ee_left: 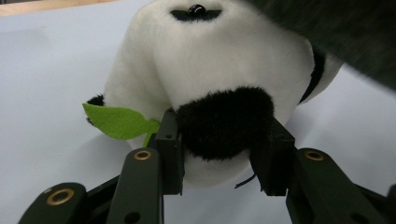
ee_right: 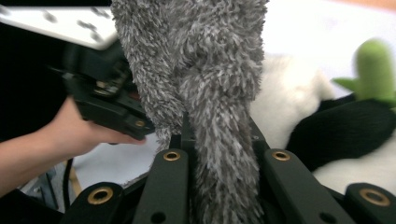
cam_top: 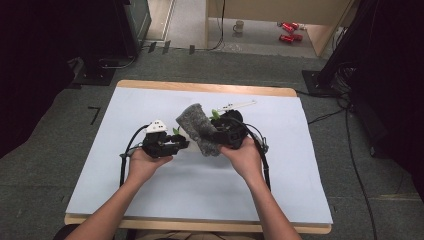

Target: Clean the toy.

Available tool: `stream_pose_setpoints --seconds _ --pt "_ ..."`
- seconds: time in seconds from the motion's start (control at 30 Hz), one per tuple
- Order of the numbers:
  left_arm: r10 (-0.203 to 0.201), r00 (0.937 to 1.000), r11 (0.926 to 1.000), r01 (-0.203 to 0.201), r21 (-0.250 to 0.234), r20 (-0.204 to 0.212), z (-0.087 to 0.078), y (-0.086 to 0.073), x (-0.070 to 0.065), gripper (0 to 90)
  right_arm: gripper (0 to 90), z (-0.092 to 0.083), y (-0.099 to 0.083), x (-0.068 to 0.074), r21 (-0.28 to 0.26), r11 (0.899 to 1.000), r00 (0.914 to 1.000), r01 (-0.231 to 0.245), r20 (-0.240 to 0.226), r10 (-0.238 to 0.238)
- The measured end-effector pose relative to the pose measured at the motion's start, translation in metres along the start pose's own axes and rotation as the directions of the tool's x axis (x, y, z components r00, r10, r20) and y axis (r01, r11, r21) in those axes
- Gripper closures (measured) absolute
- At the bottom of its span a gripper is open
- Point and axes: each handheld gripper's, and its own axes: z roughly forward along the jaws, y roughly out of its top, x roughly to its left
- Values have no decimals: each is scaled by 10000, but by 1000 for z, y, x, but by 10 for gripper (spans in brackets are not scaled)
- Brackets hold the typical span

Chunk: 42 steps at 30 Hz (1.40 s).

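A black-and-white panda plush (ee_left: 210, 56) with a green felt leaf (ee_left: 119, 122) lies on the pale sheet. My left gripper (ee_left: 219, 149) is shut on one of its black paws, with a pad pressing on each side. In the high view the left gripper (cam_top: 182, 144) sits left of a grey fuzzy cloth (cam_top: 197, 125), which stands up over the plush. My right gripper (ee_right: 219, 135) is shut on the lower end of that grey cloth (ee_right: 196, 60). The plush (ee_right: 285, 98) lies behind it, and the right gripper (cam_top: 220, 135) meets the cloth from the right.
A pale blue-white sheet (cam_top: 150, 190) covers the wooden table (cam_top: 200, 86). A thin white strip (cam_top: 237, 105) lies behind the plush. On the floor beyond the table stand a mug (cam_top: 239, 26) and red cans (cam_top: 289, 31). Dark stands and cables flank both sides.
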Motion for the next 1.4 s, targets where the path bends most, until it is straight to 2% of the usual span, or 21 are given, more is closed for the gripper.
stream_pose_setpoints --seconds 0.13,0.3,0.4,0.47,0.57,0.77,0.87,0.93,1.03,1.13,1.2,1.3,1.4 --pt "-71 9999 9998 69 -162 -109 0 1 -4 606 782 17 -3 -5 367 9993 9996 -35 268 25" --pt "-443 9987 9990 442 -44 -234 2 -2 -2 609 779 27 -5 -16 261 9995 9984 -184 547 169" --pt "-445 9984 9990 446 43 -350 3 -3 -1 610 777 27 -6 -23 305 9995 9937 -104 1117 69" --pt "-285 9991 9995 288 109 -330 3 -4 -1 611 778 24 -7 -31 411 9990 9892 -169 1461 107" --pt "-82 9994 9999 86 119 -330 6 -4 -3 612 779 18 -11 -41 451 9981 9908 -426 1300 364" --pt "-168 9995 9997 173 184 -269 6 -4 0 612 778 14 -14 -39 478 9988 9862 -85 1654 5" --pt "-277 9994 9994 281 206 -202 5 -4 2 612 776 8 -14 -38 531 9985 9797 163 1988 -266" --pt "-361 9992 9991 365 204 -163 5 -4 4 613 776 1 -13 -39 454 9988 9741 170 2246 -268" --pt "-394 9992 9990 395 210 -70 5 -4 5 612 778 -14 -15 -47 225 9995 9606 199 2768 -254" --pt "-347 9994 9992 347 192 -8 5 -3 4 612 781 -22 -19 -55 14 10000 9623 -85 2717 78" --pt "-355 9994 9992 355 191 -3 5 -3 4 612 782 -25 -20 -57 -45 10000 9601 -19 2797 31" --pt "-416 9991 9990 416 193 15 5 -3 5 612 783 -31 -18 -57 -74 10000 9510 61 3091 -35" --pt "-544 9985 9984 543 138 68 5 -3 6 613 783 -39 -17 -60 -213 9998 9488 -44 3158 109"
